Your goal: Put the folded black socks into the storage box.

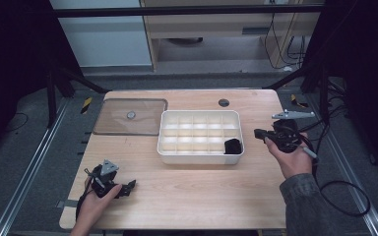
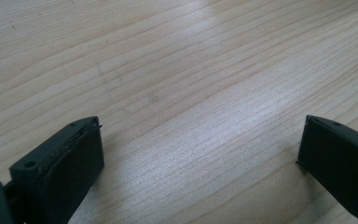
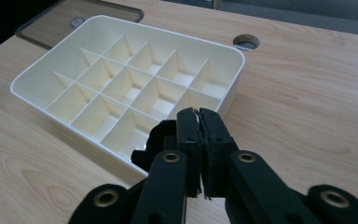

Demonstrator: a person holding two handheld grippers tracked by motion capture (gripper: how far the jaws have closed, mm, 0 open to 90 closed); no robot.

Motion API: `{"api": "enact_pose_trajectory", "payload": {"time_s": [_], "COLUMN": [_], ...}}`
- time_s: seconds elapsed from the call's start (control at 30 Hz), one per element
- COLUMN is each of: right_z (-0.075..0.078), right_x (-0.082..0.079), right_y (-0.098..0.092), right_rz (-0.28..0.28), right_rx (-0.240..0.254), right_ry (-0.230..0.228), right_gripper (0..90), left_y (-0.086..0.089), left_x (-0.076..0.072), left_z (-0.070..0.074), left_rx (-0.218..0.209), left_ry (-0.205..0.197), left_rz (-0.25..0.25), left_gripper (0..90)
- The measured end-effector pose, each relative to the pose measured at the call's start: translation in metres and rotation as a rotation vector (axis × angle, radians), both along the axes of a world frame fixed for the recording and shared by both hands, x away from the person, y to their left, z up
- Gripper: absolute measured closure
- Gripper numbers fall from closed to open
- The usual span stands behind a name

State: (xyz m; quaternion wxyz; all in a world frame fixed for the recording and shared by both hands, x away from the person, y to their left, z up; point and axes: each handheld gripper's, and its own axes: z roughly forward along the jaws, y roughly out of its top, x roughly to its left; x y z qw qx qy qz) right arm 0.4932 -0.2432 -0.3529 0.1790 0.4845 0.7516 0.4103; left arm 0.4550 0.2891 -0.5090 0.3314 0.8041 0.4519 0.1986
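A white divided tray sits in the middle of the tabletop, its lid laid flat off to the far left — presumably set aside so every compartment stays open for loading. One dark object lies in the near right corner compartment; what it is cannot be made out, as it is small and black against the white walls.

The right tool hangs just beside the tray's right end, pointing toward that corner. In the right gripper view its jaws stand pressed together with nothing between them, and the dark object shows just behind their tips, inside the tray. That placement reads as a hand near a compartment it has just served, or is about to.

The left tool rests low at the near left of the tabletop, well apart from the tray — parked out of the way, by the look of it. In its own view the jaws stand wide apart over bare wood, holding nothing.

No brand, label or writing can be read on anything here.
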Motion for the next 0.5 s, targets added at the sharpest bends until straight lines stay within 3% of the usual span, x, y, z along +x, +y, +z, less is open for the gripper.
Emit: {"api": "enact_pose_trajectory", "payload": {"time_s": [0.2,0.5], "right_z": [-0.009,-0.018], "right_x": [-0.007,-0.019], "right_y": [-0.003,-0.007], "right_rz": [-0.005,-0.034], "right_rx": [-0.003,0.001], "right_ry": [-0.001,-0.003], "right_gripper": [78.6,44.1], "left_y": [0.0,0.0], "left_x": [0.0,0.0], "left_z": [0.0,0.0], "left_rx": [0.0,0.0], "left_ry": [0.0,0.0], "left_rz": [0.0,0.0], "left_gripper": [0.0,0.0]}}
